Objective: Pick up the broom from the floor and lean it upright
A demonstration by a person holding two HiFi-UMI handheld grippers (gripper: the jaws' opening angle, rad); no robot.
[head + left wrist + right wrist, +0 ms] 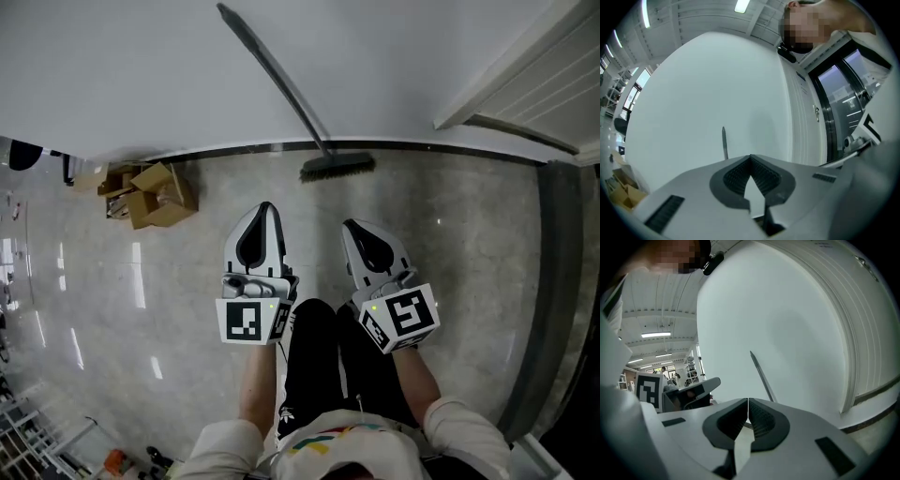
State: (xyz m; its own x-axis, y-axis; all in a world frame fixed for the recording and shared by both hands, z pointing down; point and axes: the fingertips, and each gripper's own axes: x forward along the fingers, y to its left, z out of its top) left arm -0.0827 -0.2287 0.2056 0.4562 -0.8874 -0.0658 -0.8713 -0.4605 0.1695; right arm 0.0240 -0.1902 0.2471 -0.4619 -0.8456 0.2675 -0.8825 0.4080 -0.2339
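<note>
The dark grey broom leans against the white wall, its brush head resting on the floor at the wall's foot. Its handle top shows as a thin dark stick in the left gripper view and the right gripper view. My left gripper and right gripper are both shut and hold nothing. They hover side by side in front of me, well short of the broom and apart from it.
Crumpled cardboard boxes lie on the grey floor at the left by the wall. A white door frame and a dark floor strip run along the right. My legs stand just below the grippers.
</note>
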